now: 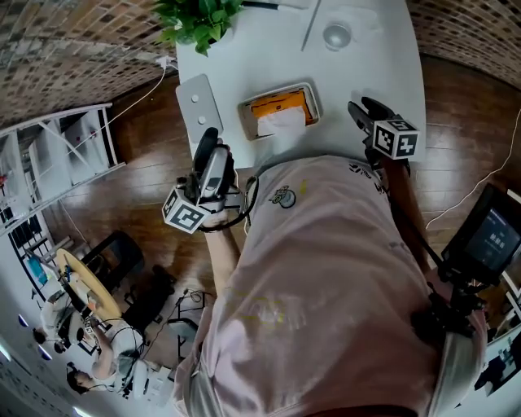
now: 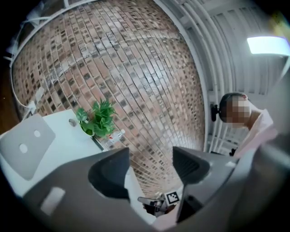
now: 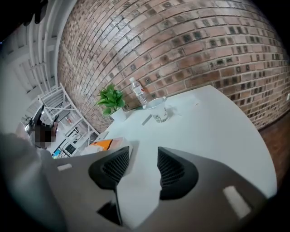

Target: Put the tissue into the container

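A shallow light container [image 1: 316, 101] lies on the white table [image 1: 374, 57] near its front edge. It holds an orange pack and a white tissue [image 1: 282, 122]. My left gripper [image 1: 208, 147] hangs off the table's left side, over the wooden floor. Its jaws stand apart with nothing between them [image 2: 152, 165], and they tilt up toward the brick wall. My right gripper [image 1: 360, 107] hovers over the table's front right, to the right of the container. It is open and empty [image 3: 142, 158], with the container [image 3: 106, 144] just left of its left jaw.
A potted plant [image 1: 199, 20] stands at the table's far left, and a glass cup [image 3: 158, 111] and a bottle [image 3: 138, 93] stand beside it. A grey board [image 1: 198, 102] juts over the left edge. A white rack [image 1: 73, 155] stands on the floor at left.
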{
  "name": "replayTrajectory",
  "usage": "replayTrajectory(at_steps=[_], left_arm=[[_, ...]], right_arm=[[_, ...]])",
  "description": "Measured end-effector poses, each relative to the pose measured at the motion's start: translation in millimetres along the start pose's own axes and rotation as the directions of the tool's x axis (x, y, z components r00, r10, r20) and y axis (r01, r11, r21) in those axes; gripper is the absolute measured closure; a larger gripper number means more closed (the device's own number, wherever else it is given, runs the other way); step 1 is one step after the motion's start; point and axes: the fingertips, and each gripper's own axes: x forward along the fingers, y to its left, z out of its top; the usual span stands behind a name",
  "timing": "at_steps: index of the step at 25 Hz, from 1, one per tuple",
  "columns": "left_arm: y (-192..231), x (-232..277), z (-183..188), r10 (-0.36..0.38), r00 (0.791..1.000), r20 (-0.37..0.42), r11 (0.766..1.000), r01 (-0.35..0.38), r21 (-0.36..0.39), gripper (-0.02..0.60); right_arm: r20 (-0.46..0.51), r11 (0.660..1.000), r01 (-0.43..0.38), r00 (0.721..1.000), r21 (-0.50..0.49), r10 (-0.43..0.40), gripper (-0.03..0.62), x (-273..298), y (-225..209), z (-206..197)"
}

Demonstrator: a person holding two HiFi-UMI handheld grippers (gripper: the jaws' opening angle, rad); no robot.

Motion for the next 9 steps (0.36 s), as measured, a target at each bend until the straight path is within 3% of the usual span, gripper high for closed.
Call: replayTrajectory(at_steps=[6, 9], left_arm=[[15.3, 1.7, -7.2, 0.029, 0.999, -0.034, 0.999, -0.03, -0.019, 0.289], [22.9, 2.3, -12.9, 0.043, 0.996, -0.072, 0.999, -0.045, -0.024, 0.339]], right_arm=[[0.004, 1.0, 0.017, 1.0, 0.011, -0.017, 0.408, -1.0, -3.8, -0.8], [0.008, 0.999, 0.036, 0.999, 0.014, -0.036, 0.408, -1.2, -6.9, 0.1]])
